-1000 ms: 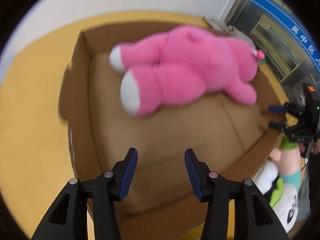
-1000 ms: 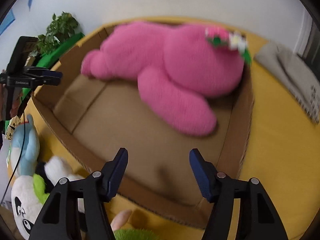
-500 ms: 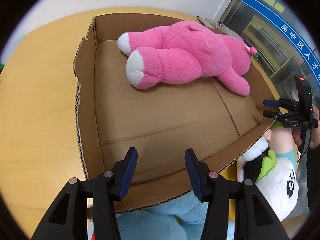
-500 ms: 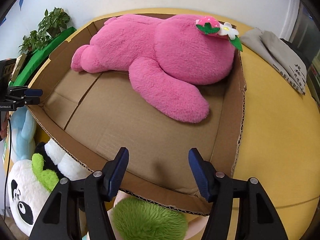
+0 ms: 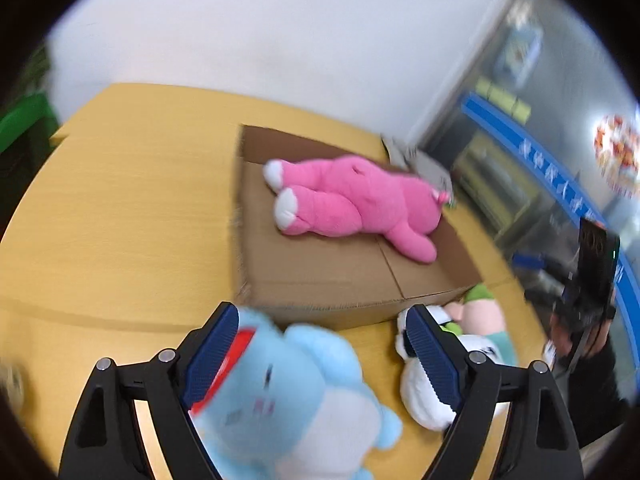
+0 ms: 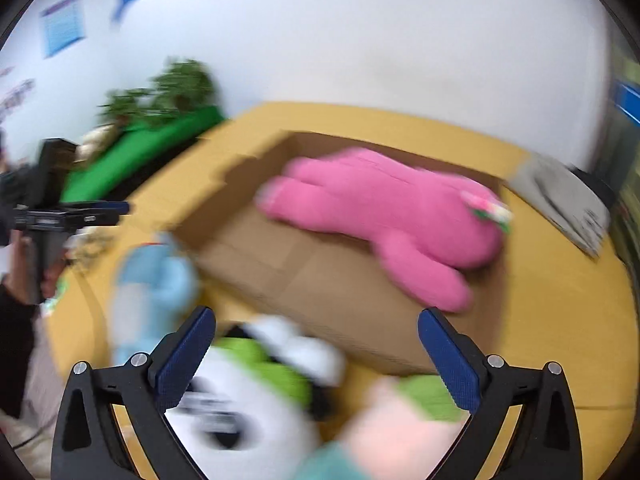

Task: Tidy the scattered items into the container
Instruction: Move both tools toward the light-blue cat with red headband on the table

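On the yellow wooden table [image 5: 120,216] sits a shallow brown cardboard box [image 5: 320,272], with a large pink plush toy [image 5: 352,200] lying on its side against the far wall. Just outside the box's near wall, a light blue plush toy [image 5: 280,392] lies between the spread blue pads of the left gripper [image 5: 324,356], whose jaws stand wide apart; whether the pads touch it is unclear. Beside it lies a white panda plush with green trim [image 6: 248,400], framed by the right gripper [image 6: 320,356], also wide open and holding nothing. A peach and green plush [image 6: 400,412] lies next to the panda. Both views are blurred. A grey folded cloth [image 6: 560,200] rests beyond the box.
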The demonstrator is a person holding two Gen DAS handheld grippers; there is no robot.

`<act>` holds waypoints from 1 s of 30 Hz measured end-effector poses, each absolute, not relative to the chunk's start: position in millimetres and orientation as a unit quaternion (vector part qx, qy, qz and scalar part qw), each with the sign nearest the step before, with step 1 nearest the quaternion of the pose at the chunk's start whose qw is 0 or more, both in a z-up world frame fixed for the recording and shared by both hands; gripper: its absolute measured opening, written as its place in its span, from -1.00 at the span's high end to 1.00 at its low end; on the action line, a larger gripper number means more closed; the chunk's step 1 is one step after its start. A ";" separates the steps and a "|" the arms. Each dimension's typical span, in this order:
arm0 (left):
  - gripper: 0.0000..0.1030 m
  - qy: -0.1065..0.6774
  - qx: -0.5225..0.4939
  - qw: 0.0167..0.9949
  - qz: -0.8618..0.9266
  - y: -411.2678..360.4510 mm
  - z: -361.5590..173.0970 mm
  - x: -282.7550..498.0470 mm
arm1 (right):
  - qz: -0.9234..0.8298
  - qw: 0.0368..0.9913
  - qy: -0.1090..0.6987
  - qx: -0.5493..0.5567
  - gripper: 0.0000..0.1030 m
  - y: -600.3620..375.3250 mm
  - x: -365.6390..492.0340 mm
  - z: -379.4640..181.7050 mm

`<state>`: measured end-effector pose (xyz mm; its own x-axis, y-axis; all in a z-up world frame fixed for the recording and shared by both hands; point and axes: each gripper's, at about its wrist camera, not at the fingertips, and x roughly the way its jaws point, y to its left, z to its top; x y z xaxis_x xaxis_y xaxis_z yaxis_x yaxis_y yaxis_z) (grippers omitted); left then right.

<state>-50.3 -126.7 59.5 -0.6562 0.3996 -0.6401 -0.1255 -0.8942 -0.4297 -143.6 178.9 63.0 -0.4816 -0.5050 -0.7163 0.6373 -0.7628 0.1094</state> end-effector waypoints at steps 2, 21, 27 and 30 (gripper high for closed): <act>-0.67 -0.208 -0.374 0.128 0.894 -140.8 54.7 -23.2 | -0.848 0.357 0.086 0.382 -0.99 148.1 -125.4 67.7; -0.67 -0.345 -0.364 0.147 0.852 -149.4 -23.5 49.5 | -0.829 0.342 0.143 0.419 -0.99 12.3 -59.4 7.8; -0.67 -0.358 -0.359 0.156 0.848 -148.0 -27.2 50.7 | -0.829 0.338 0.143 0.421 -0.99 9.2 -55.4 4.4; -0.67 -0.359 -0.355 0.161 0.848 -145.1 -25.4 54.3 | -0.831 0.337 0.142 0.419 -0.99 8.0 -53.0 3.1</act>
<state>54.3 -145.1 -25.4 -0.6962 0.5285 -0.4859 -0.0185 -0.6898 -0.7237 -53.0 8.0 3.1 -0.4214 -0.4413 -0.7922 0.6788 -0.7328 0.0472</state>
